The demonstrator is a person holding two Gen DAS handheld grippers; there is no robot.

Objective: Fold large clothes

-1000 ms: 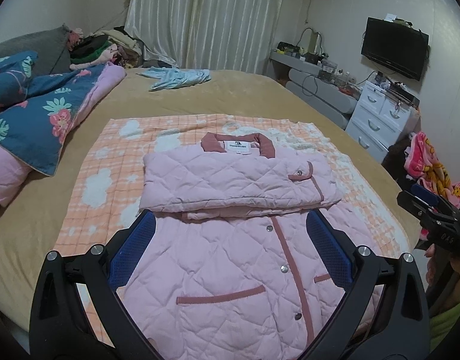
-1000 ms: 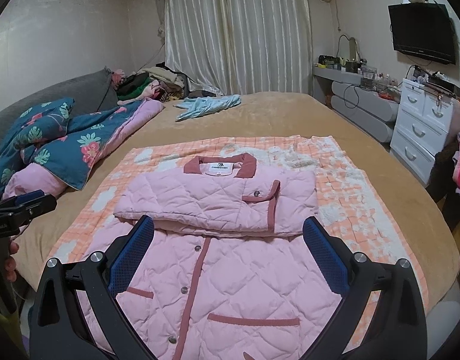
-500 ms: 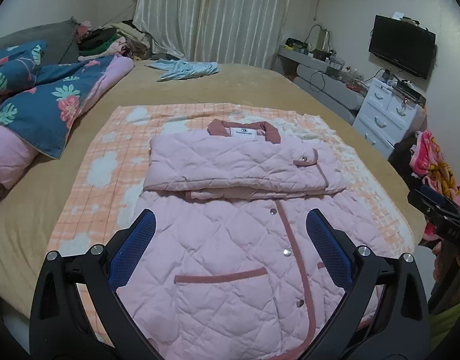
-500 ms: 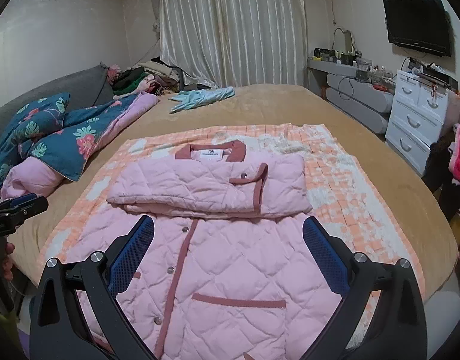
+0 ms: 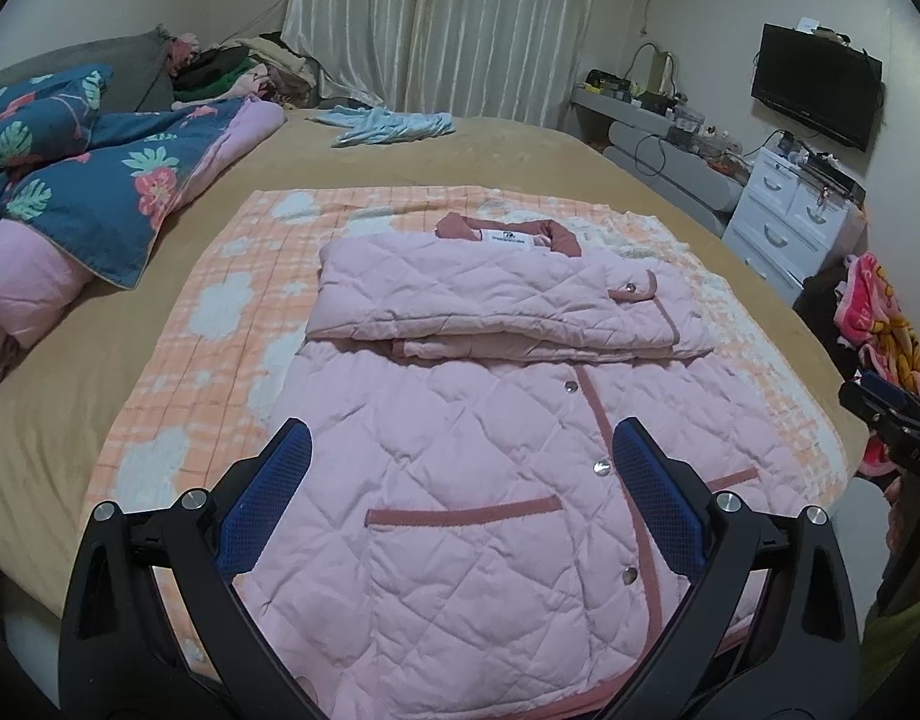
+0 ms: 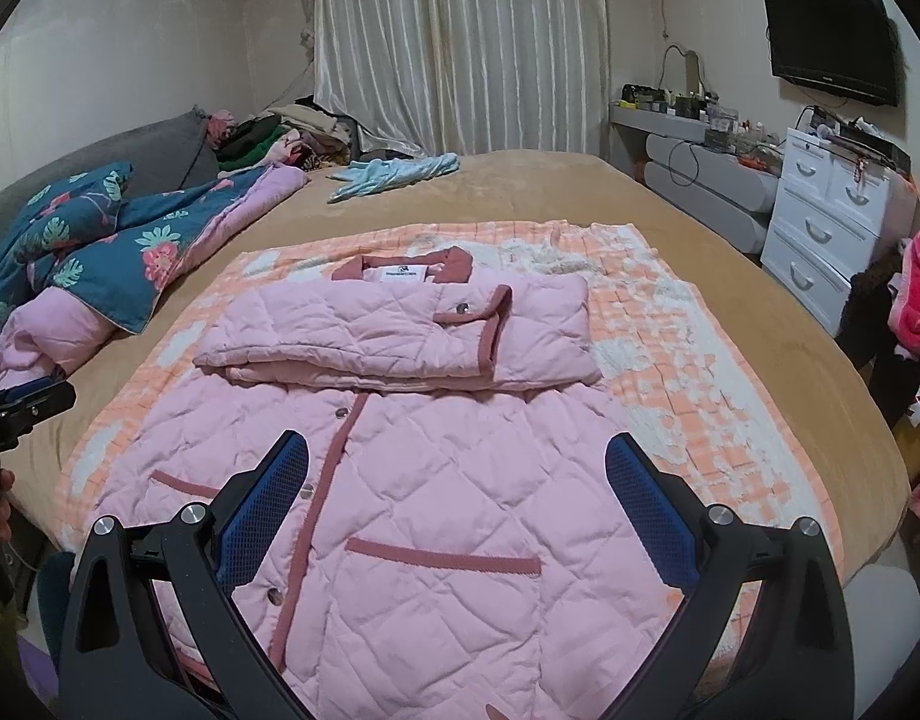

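Pink quilted jacket [image 5: 490, 468] is laid flat, front up, on an orange-and-white checked blanket [image 5: 219, 312] spread over a tan bed [image 5: 508, 156]. Fabric is puffy, diamond-stitched, with dusty-rose trim along the placket, pocket welts and collar, plus metal snap buttons. The upper part is covered by both sleeves folded across the chest into a thick horizontal band [image 5: 496, 300]; collar and white label are seen just behind it. The hem end is nearest the cameras.

Left gripper [image 5: 460, 474]: jaws spread wide, blue mesh-textured pads [image 5: 261, 504] well apart, nothing clamped. It is held above the jacket's lower half, pointed along the garment toward the collar; contact with the fabric cannot be told. Right gripper [image 6: 456, 474]: same wide-open spread, blue pads [image 6: 652, 510] empty, held over the lower front near the right pocket welt [image 6: 441, 558]. Each gripper's black frame is also glimpsed at the edge of the other's view, so they are positioned side by side at the foot of the bed. A few fingertips of the person are visible at the left edge of the right wrist view.

Elsewhere: a floral teal quilt [image 5: 81, 174] is bunched at the left, a light-blue garment [image 6: 393, 174] lies at the far end of the bed, and a white drawer unit [image 6: 832, 222] stands to the right under a wall TV [image 6: 832, 36].
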